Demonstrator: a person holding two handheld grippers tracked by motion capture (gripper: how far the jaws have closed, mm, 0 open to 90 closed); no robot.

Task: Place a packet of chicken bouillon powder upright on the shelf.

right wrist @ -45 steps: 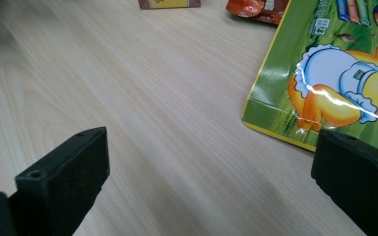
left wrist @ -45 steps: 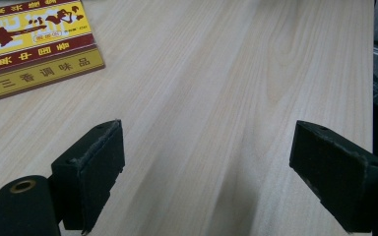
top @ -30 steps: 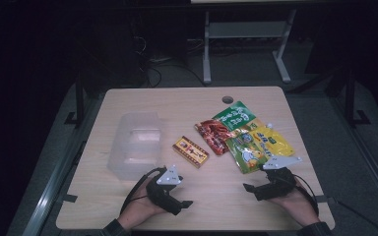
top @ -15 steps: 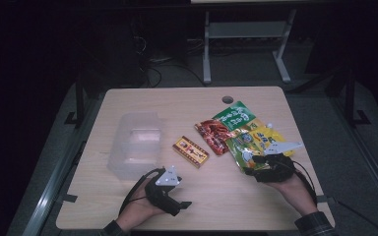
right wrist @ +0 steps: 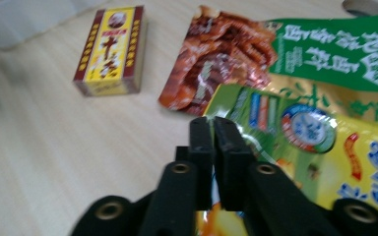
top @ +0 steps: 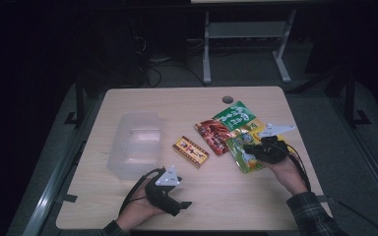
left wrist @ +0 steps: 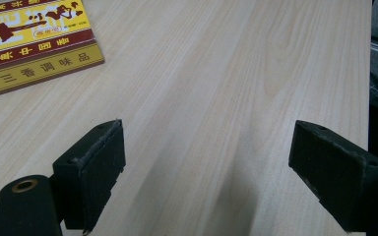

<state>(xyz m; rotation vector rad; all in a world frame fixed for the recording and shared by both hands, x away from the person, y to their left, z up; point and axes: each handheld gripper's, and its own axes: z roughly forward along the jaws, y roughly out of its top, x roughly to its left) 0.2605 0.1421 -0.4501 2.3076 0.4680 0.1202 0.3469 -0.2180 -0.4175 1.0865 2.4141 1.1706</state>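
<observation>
Down at the bottom of the high view, the left gripper [top: 170, 200] sat low over the wooden table [top: 177, 105], left of centre, held in the person's left hand [top: 137, 212]. In its own view its jaws stood wide apart with nothing but bare wood between them, one pad [left wrist: 94, 167] at lower left and the other at lower right. A corner of the yellow and red box [left wrist: 32, 39] peeked in at the upper left of that view, apart from the jaws.

Over on the right of the high view, the right gripper [top: 250, 149] hovered above the near edge of the snack packets, the right hand [top: 286, 170] behind it and a plaid sleeve [top: 311, 215] reaching in from the lower right corner. In the right gripper view the jaws were pressed together, pad to pad, over the corner of the yellow-green packet [right wrist: 295, 132]. Whether they pinched the packet's edge, I couldn't tell; the view was blurred there.

Mid-table, the yellow and red box lay flat, just left of the packets. Beyond the yellow-green packet, the red-brown packet [top: 215, 134] overlapped its upper left side, and the green packet [top: 235, 116] lay farther back, partly over both.

On the left of the high view stood the clear plastic container [top: 134, 144], well apart from the packets. Near the table's far edge sat a round cable hole [top: 227, 100].
</observation>
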